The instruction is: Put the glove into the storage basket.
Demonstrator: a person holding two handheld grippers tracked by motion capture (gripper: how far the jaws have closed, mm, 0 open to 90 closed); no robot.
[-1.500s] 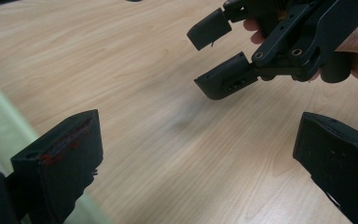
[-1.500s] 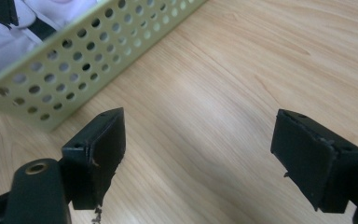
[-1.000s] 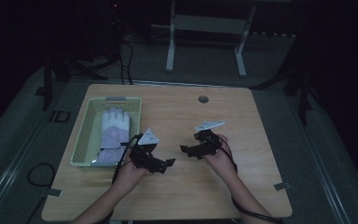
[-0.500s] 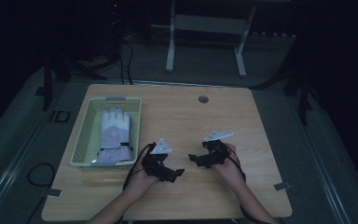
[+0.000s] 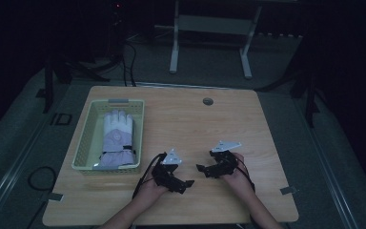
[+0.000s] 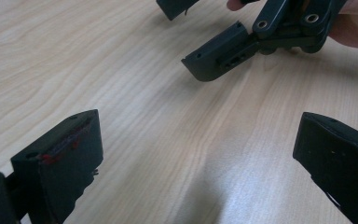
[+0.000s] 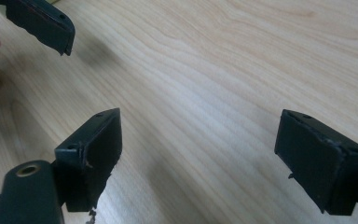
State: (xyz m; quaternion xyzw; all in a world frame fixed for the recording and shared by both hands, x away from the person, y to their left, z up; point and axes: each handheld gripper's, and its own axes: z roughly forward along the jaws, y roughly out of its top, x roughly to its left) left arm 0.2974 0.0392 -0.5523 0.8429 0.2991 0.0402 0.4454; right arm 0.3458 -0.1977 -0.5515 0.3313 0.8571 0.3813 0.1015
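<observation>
A thick winter glove [image 5: 117, 138], white with a pale purple back and a dark strap near the cuff. Lies flat inside the pale green basket [image 5: 86, 143] on the left part of the table [image 5: 195, 124], finger ends pointing away from the person, cuff at the near end.

Probably soft and light, puffy like a pillow. Likely bends and flops when lifted, so no fear of breaking it. Cloth skin, so likely not slippery. Best to pinch at the cuff or by the strap, where the stuffing seems thin enough to squeeze tight. Could also be taken across the palm with a wide bite. Better not to grab one thin finger end, or the rest may hang down and catch on the basket wall.

Left gripper [image 5: 178, 179] low over bare wood near the front edge, just right of the basket, fingers [image 6: 60, 158] spread wide with nothing between them. Right gripper [image 5: 204, 170] close beside it, facing it, fingers [image 7: 93, 149] also wide apart and holding nothing. Both well apart from the glove, touching neither it nor the basket.
</observation>
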